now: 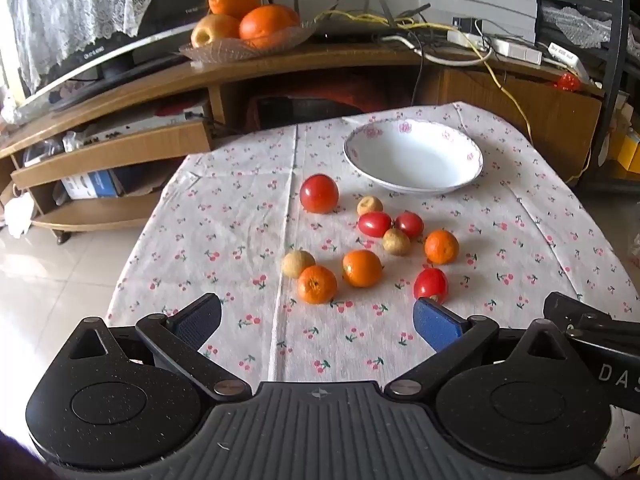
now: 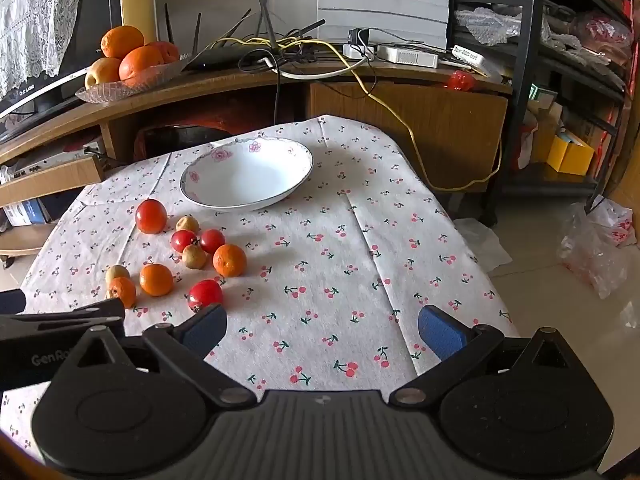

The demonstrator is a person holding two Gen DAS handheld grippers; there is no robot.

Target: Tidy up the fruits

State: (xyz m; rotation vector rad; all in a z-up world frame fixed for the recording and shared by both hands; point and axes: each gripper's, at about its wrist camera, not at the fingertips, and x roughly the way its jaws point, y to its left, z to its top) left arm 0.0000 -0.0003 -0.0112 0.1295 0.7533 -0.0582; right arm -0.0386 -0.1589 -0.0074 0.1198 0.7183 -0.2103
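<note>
- The left tool (image 1: 316,320) hangs over the near part of the surface (image 1: 240,220), its two blue pads wide apart and holding nothing.
- The right tool (image 2: 322,330) hangs beside it, also spread wide and empty, with only cloth between its pads.
- No fruit is picked up yet, so I think the job is just starting: the fruits likely go in the white bowl (image 1: 414,184).
- Just ahead of the left tool is a small orange (image 1: 317,284), with a second (image 1: 362,268) and a third (image 1: 441,246) a bit further.
- A small red tomato (image 1: 430,284) sits right by the left tool's right pad.
- Next, I think the left tool should drop down around the closest orange and squeeze softly.
- Count: three small oranges, four tomatoes, three little tan fruits, ten in all.
- The big tomato (image 1: 319,193) is further out, near the bowl.
- One bowl, empty, at the far end.
</note>
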